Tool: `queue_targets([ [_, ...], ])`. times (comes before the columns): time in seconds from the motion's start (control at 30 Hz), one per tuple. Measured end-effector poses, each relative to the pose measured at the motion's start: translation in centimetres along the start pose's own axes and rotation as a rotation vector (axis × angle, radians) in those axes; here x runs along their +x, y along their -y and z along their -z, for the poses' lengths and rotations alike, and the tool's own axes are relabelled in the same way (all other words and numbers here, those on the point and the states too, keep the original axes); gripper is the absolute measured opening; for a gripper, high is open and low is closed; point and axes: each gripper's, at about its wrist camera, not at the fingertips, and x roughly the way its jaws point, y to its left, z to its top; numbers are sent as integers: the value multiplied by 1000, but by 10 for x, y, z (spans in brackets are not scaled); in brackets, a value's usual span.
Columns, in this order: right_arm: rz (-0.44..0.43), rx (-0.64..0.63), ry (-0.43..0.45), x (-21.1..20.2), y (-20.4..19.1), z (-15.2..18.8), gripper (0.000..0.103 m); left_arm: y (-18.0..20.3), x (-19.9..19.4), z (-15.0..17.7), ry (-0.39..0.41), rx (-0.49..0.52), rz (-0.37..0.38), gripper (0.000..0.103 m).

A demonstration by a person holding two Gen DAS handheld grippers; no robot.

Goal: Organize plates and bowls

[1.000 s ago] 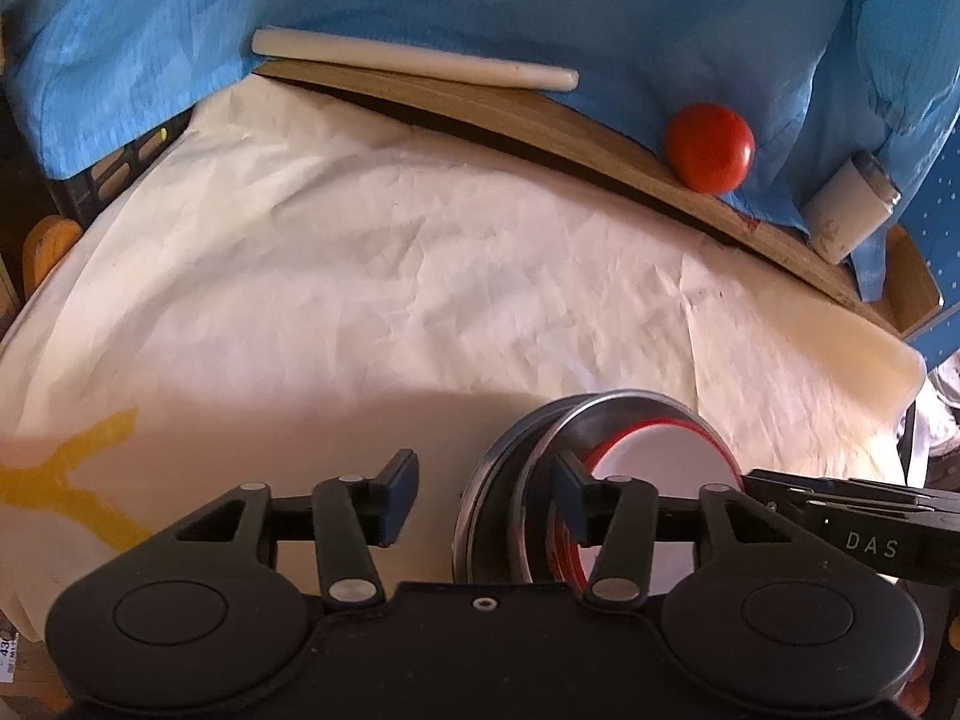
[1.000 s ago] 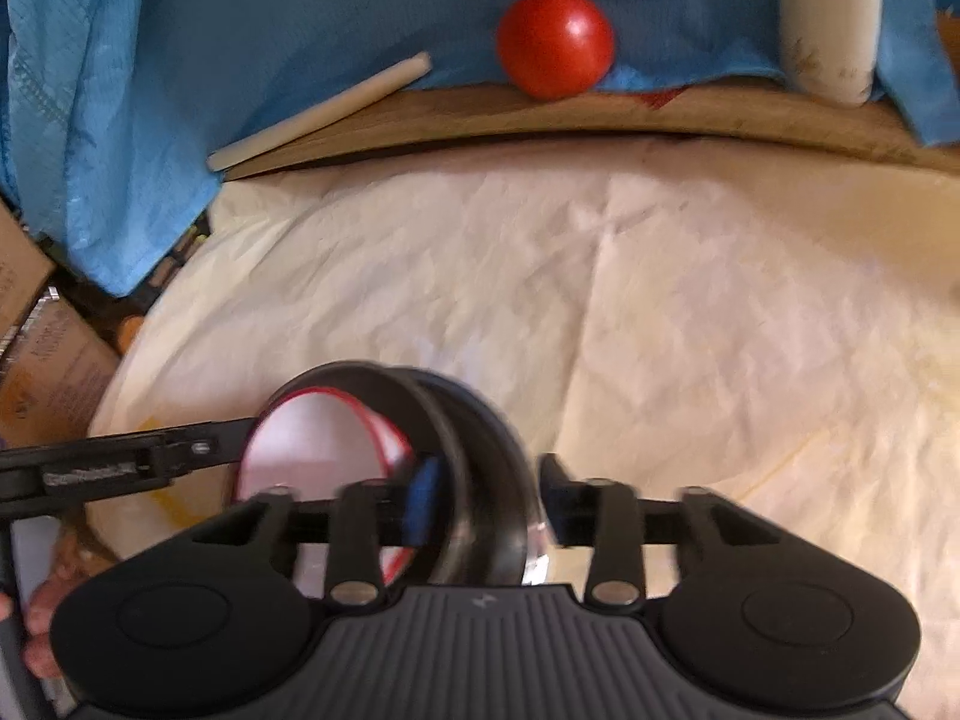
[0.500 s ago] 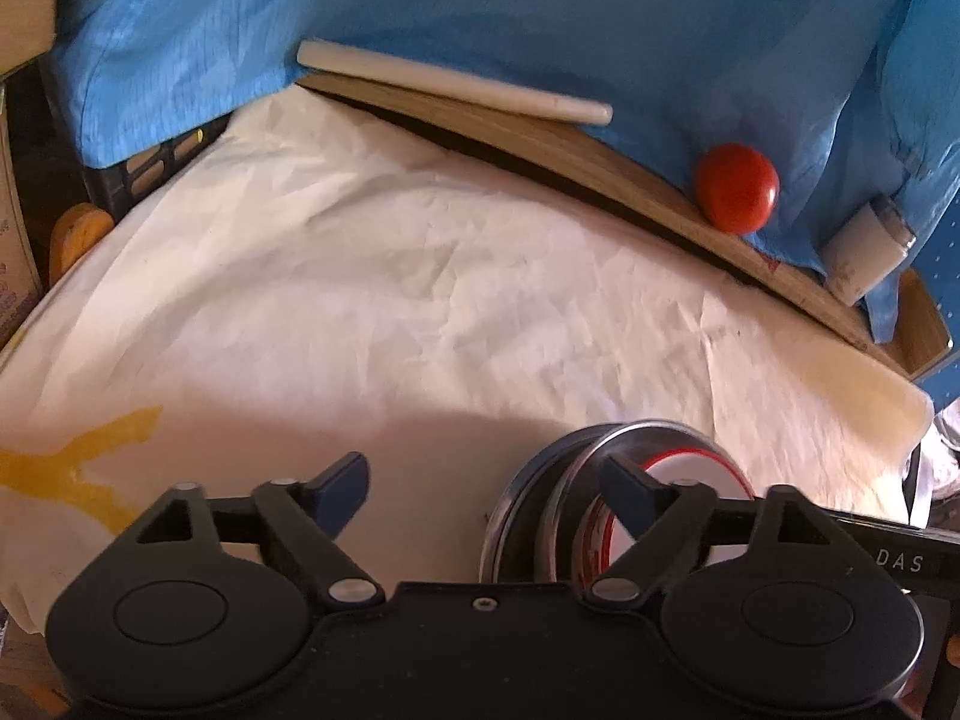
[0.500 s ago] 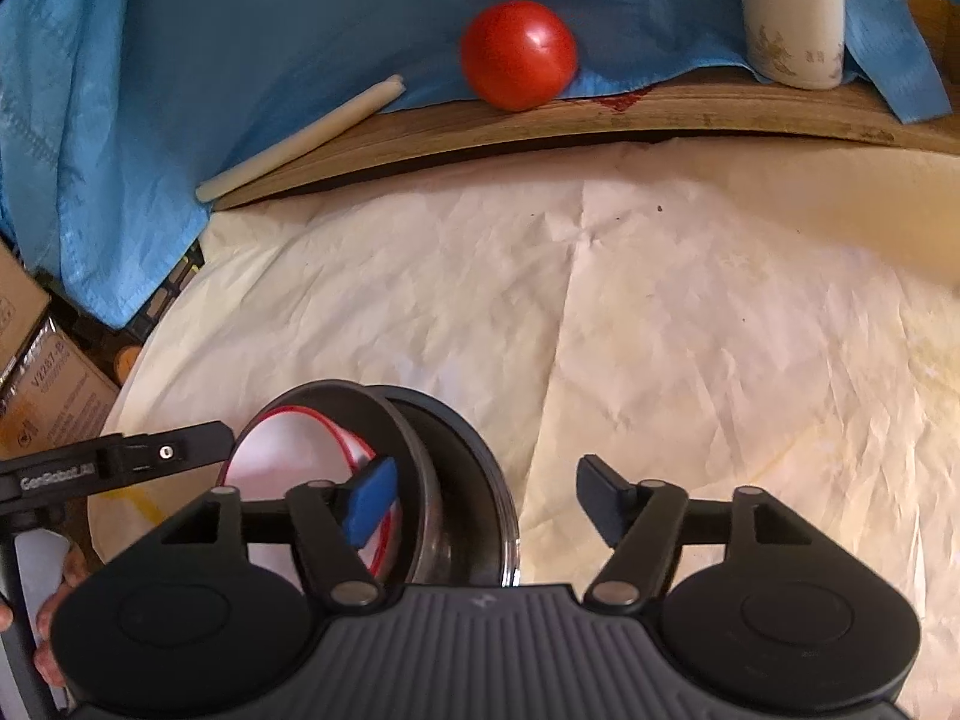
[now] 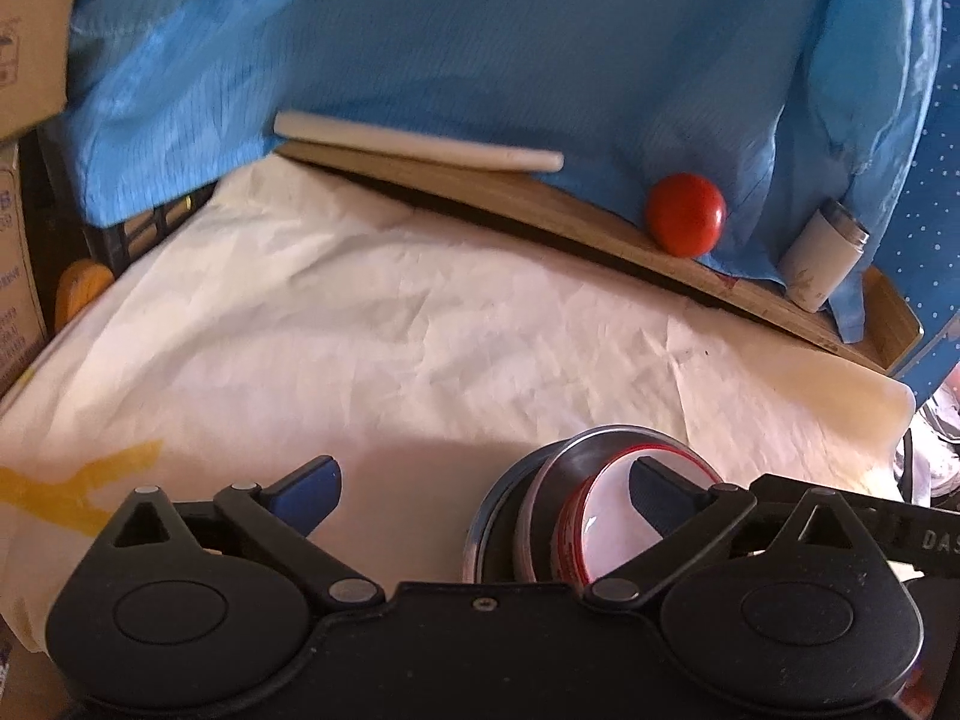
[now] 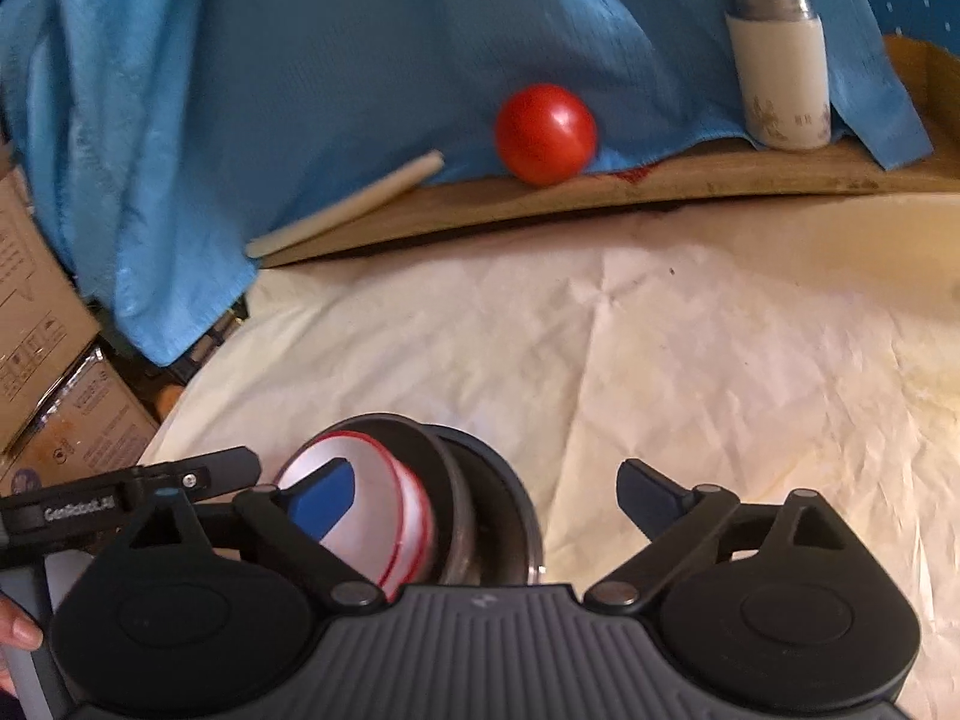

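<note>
Stack: nested bowls [image 5: 600,516] sit low and right of centre in the left wrist view, low and left of centre in the right wrist view [image 6: 420,510]. A white dish with a red rim is innermost, a steel bowl around it, a dark outer bowl around that. The set leans to one side and rests on the paper-covered table [image 5: 420,330].

Change: a second ago both pairs of tongs were pinched on the stack's rims. Now both have let go.

Left tongs [image 5: 480,483]: jaws opening, close to their widest. One finger hangs over the white dish, the other over bare paper at lower left. No pad presses on anything.

Right tongs [image 6: 486,489]: jaws opening, also wide. The blue pad shows in front of the white dish and the other finger is out over bare paper, with the stack's right rim in the gap. Nothing gripped.

Meaning: reads as a release, so the nesting step looks done and the stack stands on its own. The lean is the one worry, since a nudge on retreat could slide the inner dishes.

Surroundings: wooden board [image 6: 660,186] along the upper edge of the paper, with a red tomato [image 6: 546,132], white rod [image 6: 348,207] and white canister [image 6: 780,72] on it. Blue cloth [image 6: 300,60] drapes behind. Cardboard boxes [image 6: 36,312] at the left edge.

Person: fingertips [image 6: 18,636] visible at lower left of the right wrist view.
</note>
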Motion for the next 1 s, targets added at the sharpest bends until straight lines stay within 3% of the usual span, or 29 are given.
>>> queue_targets([
  [0.27,-6,-59,119,-13,-12,14,102,-5,-16,13,120,8,-14,102],
  [0.43,-39,-33,165,-18,-9,19,102,-12,-24,20,165,-24,12,102],
  [0.57,-52,-24,226,-23,-7,29,102,-12,-34,30,250,-13,-1,102],
  [0.77,-26,-63,307,-30,-9,49,103,-5,-42,51,343,25,-40,102],
  [1.0,7,-101,381,-43,-13,71,103,-3,-41,70,391,26,-56,102],
])
